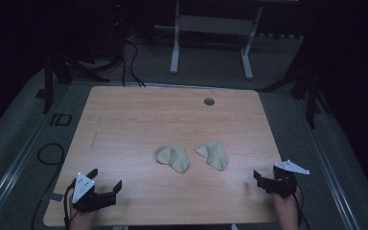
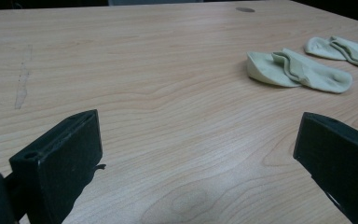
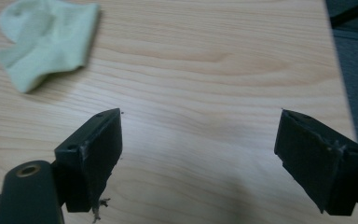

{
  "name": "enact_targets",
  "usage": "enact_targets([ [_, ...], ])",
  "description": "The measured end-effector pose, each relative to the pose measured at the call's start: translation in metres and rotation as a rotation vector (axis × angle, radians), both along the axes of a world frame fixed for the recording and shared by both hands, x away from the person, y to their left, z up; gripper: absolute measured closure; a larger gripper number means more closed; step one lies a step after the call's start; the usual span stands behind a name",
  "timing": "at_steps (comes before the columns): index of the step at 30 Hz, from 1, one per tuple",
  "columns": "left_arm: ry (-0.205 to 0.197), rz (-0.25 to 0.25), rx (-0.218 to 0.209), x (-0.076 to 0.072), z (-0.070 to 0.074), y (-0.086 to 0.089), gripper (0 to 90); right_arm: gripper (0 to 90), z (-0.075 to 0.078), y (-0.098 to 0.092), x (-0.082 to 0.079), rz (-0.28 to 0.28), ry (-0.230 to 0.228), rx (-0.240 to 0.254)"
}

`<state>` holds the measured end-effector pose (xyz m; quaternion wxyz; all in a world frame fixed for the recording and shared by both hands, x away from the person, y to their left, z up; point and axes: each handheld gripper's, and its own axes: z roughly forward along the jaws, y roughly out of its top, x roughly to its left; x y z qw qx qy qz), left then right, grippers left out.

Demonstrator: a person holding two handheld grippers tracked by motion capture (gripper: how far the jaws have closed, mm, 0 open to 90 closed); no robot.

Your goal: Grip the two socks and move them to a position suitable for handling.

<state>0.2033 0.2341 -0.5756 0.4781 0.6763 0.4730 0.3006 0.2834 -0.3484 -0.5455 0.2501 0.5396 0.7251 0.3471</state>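
Note:
Two pale green socks lie side by side near the middle of the wooden table (image 1: 139,120): the left sock (image 1: 173,157) (image 2: 298,70) and the right sock (image 1: 212,154) (image 2: 342,49) (image 3: 46,39). My left gripper (image 1: 106,181) (image 2: 198,140) rests at the table's front left corner, open, with bare wood between its jaws. At the front right edge my right gripper (image 1: 258,178) (image 3: 198,140) is open too, holding nothing. Both socks are well ahead of the grippers and untouched.
A small round grommet hole (image 1: 209,101) sits near the table's far edge. A faint scratch mark (image 2: 22,86) runs along the left part of the tabletop. Beyond the table stand a white frame (image 1: 211,33) and cables on the dark floor.

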Motion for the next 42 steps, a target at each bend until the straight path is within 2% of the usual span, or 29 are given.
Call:
enact_targets([
  [3,0.003,-0.001,0.005,-0.001,0.0,-0.001,0.9,14.2,0.001,0.008,0.005,0.028,0.019,0.0],
  [7,0.003,-0.008,0.004,0.0,0.0,-0.002,0.9,13.3,0.005,0.018,0.01,0.056,0.021,-0.001],
  [12,0.003,-0.012,0.003,0.0,0.0,-0.003,0.9,13.3,0.009,0.032,0.017,0.097,0.036,0.02],
  [15,0.007,-0.012,0.003,0.0,0.0,-0.002,0.9,13.2,0.01,0.045,0.024,0.094,0.053,-0.021],
  [18,0.008,-0.012,-0.003,0.0,0.001,-0.002,0.9,13.1,0.011,0.055,0.032,0.126,0.086,0.014],
  [24,0.013,-0.021,-0.003,0.0,0.0,-0.003,0.9,13.2,0.014,0.076,0.046,0.153,0.097,0.015],
  [31,0.022,-0.035,0.001,0.001,-0.001,-0.005,0.9,18.9,0.013,0.108,0.063,0.201,0.117,0.005],
  [32,0.022,-0.035,0.001,0.001,-0.001,-0.005,0.9,18.9,0.013,0.108,0.063,0.201,0.117,0.005],
  [33,0.023,-0.036,0.002,0.001,-0.001,-0.005,0.9,20.5,0.012,0.117,0.069,0.212,0.127,0.003],
  [35,0.024,-0.038,0.001,0.001,-0.001,-0.005,0.9,24.4,0.012,0.125,0.076,0.216,0.132,-0.006],
  [42,0.03,-0.031,0.0,0.0,-0.001,-0.004,0.9,28.9,0.009,0.145,0.099,0.205,0.147,-0.034],
])
